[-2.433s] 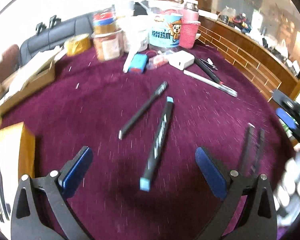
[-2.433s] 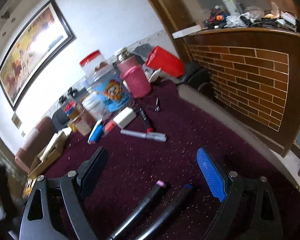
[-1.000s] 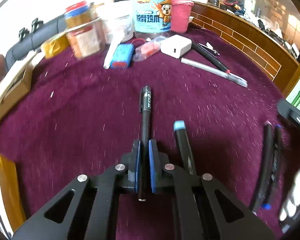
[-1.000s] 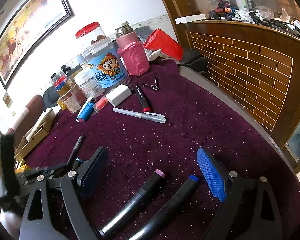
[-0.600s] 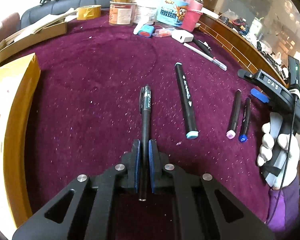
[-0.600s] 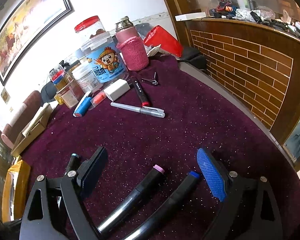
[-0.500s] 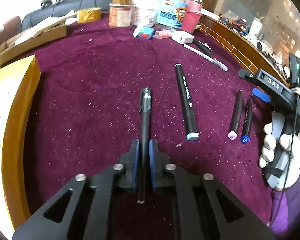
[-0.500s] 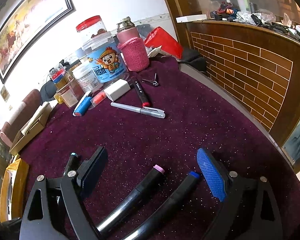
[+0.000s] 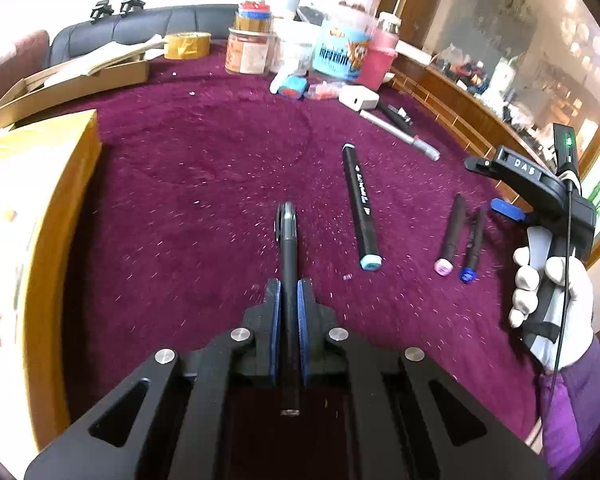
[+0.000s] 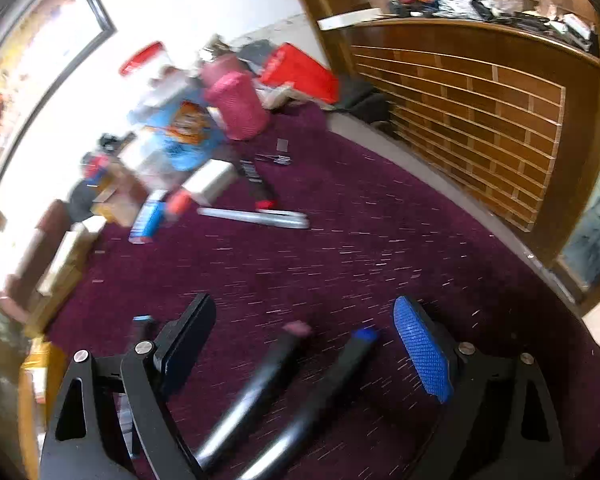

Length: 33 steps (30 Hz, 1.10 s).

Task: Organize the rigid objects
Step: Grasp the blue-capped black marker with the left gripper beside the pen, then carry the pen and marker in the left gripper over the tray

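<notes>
Left wrist view: my left gripper [image 9: 288, 300] is clamped on a black pen [image 9: 289, 256], held above the maroon cloth [image 9: 204, 168].
My right gripper [image 10: 304, 344] stands wide, two markers [image 10: 260, 392] lying between its jaws untouched (that frame is blurred); farther off lies a teal-capped marker [image 9: 360, 200], then jars [image 9: 248, 52].

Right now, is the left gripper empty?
No, the left gripper is shut on a black pen that sticks out ahead of its pads.

wrist views, angled down, sharing purple cloth [image 9: 204, 184]
</notes>
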### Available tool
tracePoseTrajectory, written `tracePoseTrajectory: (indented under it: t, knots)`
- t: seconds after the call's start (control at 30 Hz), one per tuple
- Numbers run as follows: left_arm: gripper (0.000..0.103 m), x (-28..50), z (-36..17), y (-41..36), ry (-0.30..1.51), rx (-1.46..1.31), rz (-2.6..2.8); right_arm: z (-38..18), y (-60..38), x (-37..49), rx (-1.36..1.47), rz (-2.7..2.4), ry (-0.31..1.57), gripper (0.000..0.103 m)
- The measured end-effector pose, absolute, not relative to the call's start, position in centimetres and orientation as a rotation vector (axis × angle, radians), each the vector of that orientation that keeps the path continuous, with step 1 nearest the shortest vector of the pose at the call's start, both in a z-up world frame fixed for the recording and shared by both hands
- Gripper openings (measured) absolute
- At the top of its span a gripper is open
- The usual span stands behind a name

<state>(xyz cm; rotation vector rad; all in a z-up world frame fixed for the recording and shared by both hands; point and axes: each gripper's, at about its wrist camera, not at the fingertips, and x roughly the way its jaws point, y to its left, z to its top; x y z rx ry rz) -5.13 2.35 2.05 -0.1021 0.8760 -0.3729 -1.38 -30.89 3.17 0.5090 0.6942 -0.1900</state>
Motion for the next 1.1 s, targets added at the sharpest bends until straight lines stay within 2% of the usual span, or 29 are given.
tracePoseTrajectory:
  t: [0.2,0.47,0.53,0.57,0.63,0.7,0.77,1.1]
  knots:
    - [0.006,-6.8,3.2,4.6,0.84,-0.215,-0.416,5.6,-23.4,-0.9,0.345,-0.006,0.765,0.088]
    - [0.006,-9.3,4.4,6.1,0.789,-0.218,-0.427,1.9,-14.6,2.3,0.161,0.059,0.936,0.085]
    - [0.006,-9.6,4.3,6.5,0.791,-0.227,-0.429,1.2,-13.7,2.7,0.129,0.048,0.955,0.074]
    - [0.006,-9.6,4.1,6.6,0.794,-0.233,-0.432,0.9,-13.2,2.9,0.108,0.045,0.967,0.061]
    - [0.006,-9.7,3.9,7.0,0.798,-0.254,-0.439,0.5,-12.3,2.9,0.067,0.025,0.967,0.046]
    - [0.006,-9.9,3.9,7.3,0.794,-0.272,-0.445,0.3,-11.6,2.8,0.004,0.002,0.948,0.022]
    - [0.006,-10.2,4.2,7.7,0.777,-0.284,-0.454,0.4,-11.9,2.4,0.021,0.028,0.941,0.013]
    - [0.006,-11.8,6.3,9.9,0.702,-0.34,-0.472,3.0,-13.5,-1.3,0.207,0.157,0.904,0.013]
